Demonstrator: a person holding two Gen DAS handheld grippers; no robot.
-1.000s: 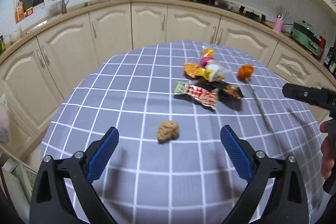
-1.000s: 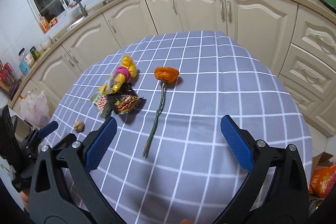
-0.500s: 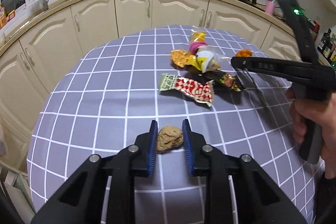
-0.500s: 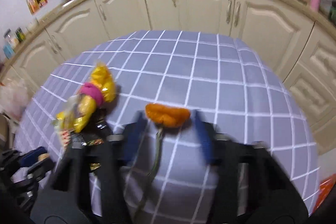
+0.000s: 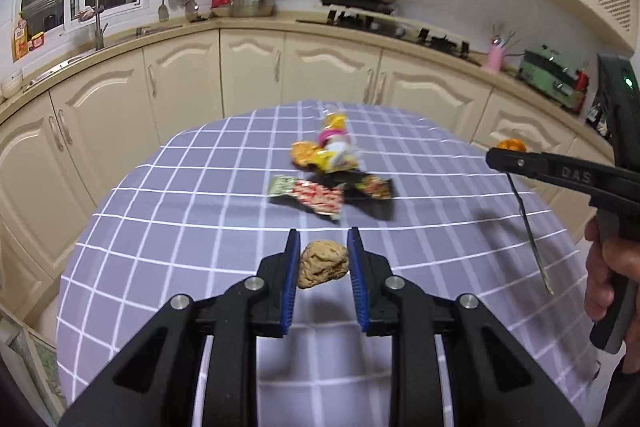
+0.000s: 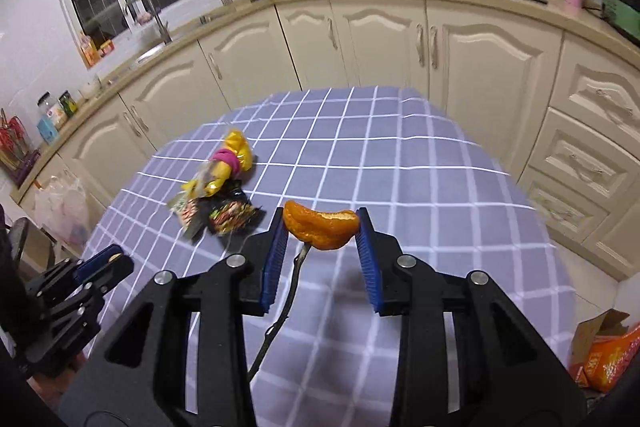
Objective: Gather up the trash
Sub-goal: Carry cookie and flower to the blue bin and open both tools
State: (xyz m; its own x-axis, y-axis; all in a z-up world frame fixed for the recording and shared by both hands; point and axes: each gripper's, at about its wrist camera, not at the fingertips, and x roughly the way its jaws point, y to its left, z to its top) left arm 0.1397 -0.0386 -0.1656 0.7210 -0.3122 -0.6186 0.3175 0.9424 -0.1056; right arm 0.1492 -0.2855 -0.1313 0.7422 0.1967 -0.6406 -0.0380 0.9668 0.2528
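My left gripper (image 5: pixel 323 263) is shut on a crumpled brown paper ball (image 5: pixel 322 264) and holds it above the checked table (image 5: pixel 192 227). My right gripper (image 6: pixel 321 229) is shut on a wilted orange flower (image 6: pixel 321 228) whose thin green stem (image 6: pixel 280 319) hangs down below the jaws. The flower and right gripper also show in the left wrist view (image 5: pixel 511 144), lifted off the table. Snack wrappers lie mid-table: a yellow and pink one (image 5: pixel 334 151), a red and white one (image 5: pixel 310 193) and a dark one (image 5: pixel 370 187).
Cream kitchen cabinets (image 5: pixel 256 67) curve round behind the table. A white plastic bag (image 6: pixel 60 205) hangs at the table's left side. An orange packet in a cardboard box (image 6: pixel 608 355) sits on the floor at the right.
Both grippers closed from wide open, the left on the paper ball and the right on the flower. Both have since lifted their objects off the table.
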